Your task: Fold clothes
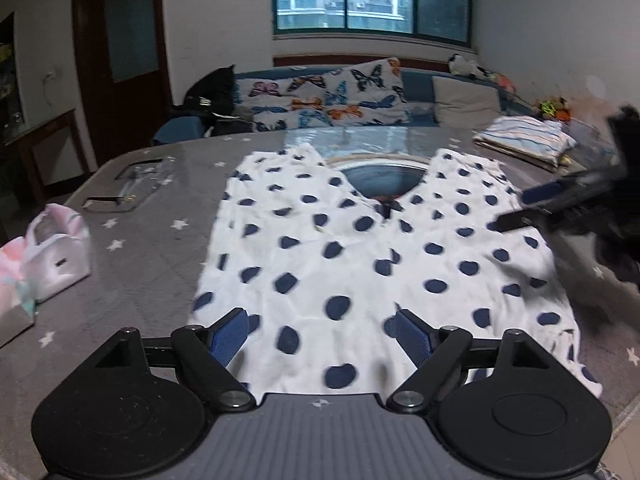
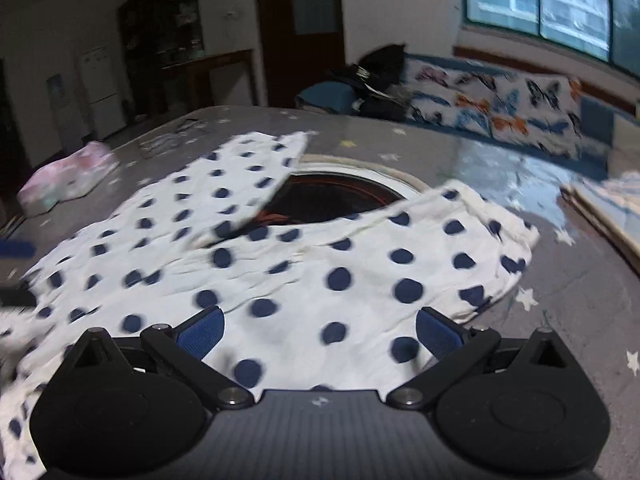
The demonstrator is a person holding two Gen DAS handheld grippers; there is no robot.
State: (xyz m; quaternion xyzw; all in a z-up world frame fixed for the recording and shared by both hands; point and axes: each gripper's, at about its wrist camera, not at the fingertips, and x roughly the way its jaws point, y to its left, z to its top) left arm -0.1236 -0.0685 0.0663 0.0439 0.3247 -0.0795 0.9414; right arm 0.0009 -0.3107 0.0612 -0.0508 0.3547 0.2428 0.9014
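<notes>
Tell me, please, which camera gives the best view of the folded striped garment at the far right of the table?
The left wrist view: the folded striped garment shows whole and fairly sharp there, beyond the polka-dot top. The right wrist view catches only a blurred sliver of it at the right edge.

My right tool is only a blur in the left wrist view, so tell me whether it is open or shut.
Observer: The right tool is open wide, with nothing pinched.
Operator: Say what lies in front of it.
Observer: The dotted shirt fills the gap between its two sides, lying loose on the table.
Operator: Report what stands in the room far to the left of the door; my view cuts that off.
Observer: A white fridge stands against the wall there.
</notes>
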